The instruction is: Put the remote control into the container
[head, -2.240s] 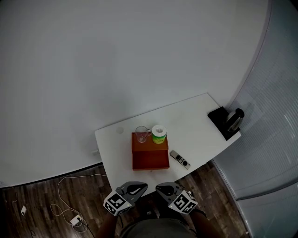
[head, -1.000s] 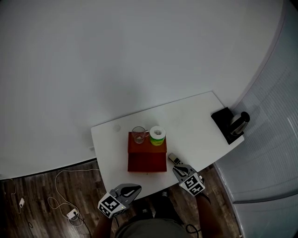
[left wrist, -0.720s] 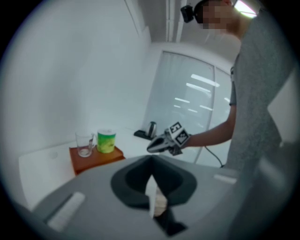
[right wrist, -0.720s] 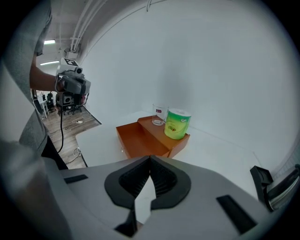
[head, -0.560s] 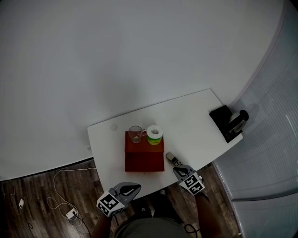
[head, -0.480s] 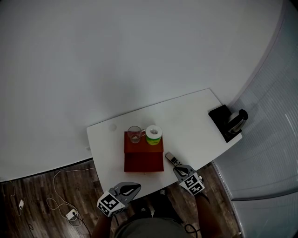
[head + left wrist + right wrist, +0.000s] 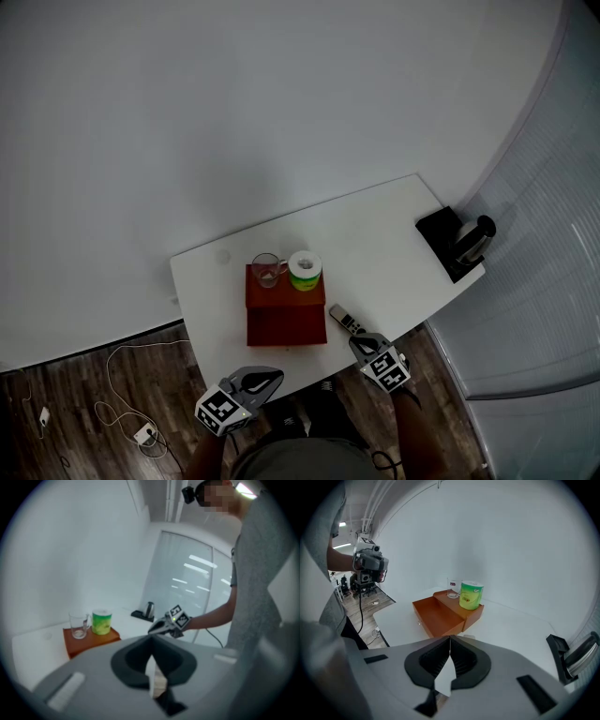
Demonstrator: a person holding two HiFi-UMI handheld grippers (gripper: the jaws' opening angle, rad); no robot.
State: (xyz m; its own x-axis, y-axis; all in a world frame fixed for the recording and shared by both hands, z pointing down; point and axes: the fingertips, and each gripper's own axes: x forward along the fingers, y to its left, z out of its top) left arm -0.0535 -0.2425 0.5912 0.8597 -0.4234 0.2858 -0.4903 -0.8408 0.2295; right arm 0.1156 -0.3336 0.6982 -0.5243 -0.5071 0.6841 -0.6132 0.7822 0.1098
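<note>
The desk (image 7: 375,244) is being occupied by the container (image 7: 286,323). On the container's near side, the left claw (image 7: 270,377) is being held pressed together, empty. Right of the container, the right claw (image 7: 359,339), pressed together, is being poised beside the remote control (image 7: 342,318); spreading is being called for before its long sides are pinched.

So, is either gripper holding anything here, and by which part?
Nothing is held. The left gripper and right gripper are both shut and empty; the remote control lies on the table, just ahead of the right one.
</note>
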